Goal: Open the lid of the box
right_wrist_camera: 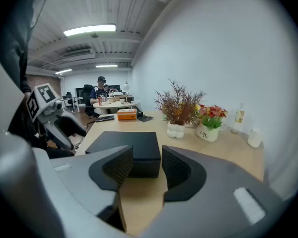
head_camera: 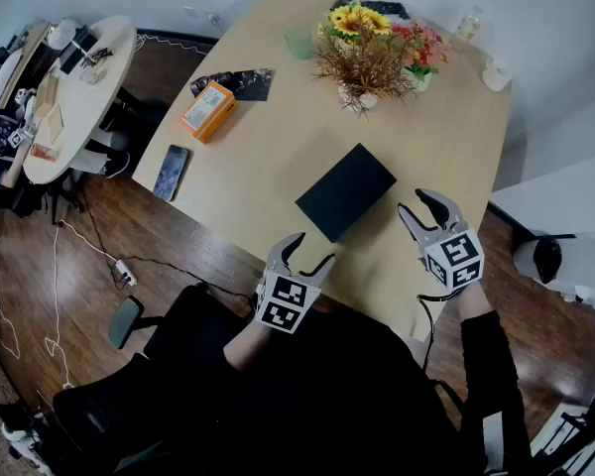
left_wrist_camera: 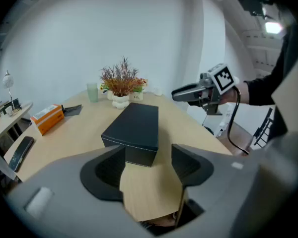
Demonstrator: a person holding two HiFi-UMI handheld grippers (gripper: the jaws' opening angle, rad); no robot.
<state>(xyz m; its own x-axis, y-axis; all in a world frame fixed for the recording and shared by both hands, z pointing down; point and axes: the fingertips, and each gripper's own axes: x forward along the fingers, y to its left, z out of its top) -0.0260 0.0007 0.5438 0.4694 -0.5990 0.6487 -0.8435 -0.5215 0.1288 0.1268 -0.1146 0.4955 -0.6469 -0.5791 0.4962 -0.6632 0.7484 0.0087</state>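
A flat black box (head_camera: 345,190) with its lid down lies on the light wooden table (head_camera: 268,147), near the front edge. The left gripper view shows the box (left_wrist_camera: 134,128) just beyond my left gripper (left_wrist_camera: 148,160), which is open and empty. In the head view my left gripper (head_camera: 305,254) hovers at the table's front edge, short of the box's near corner. My right gripper (head_camera: 426,209) is to the right of the box, open with nothing between its jaws. Through the right gripper (right_wrist_camera: 146,163) the box (right_wrist_camera: 126,150) shows close ahead.
A vase of dry twigs and flowers (head_camera: 369,53), a green cup (head_camera: 298,40), an orange box (head_camera: 207,110), a phone (head_camera: 172,172) and a white cup (head_camera: 495,73) sit farther back. A round table (head_camera: 74,92) stands left. People sit at a far table (right_wrist_camera: 104,95).
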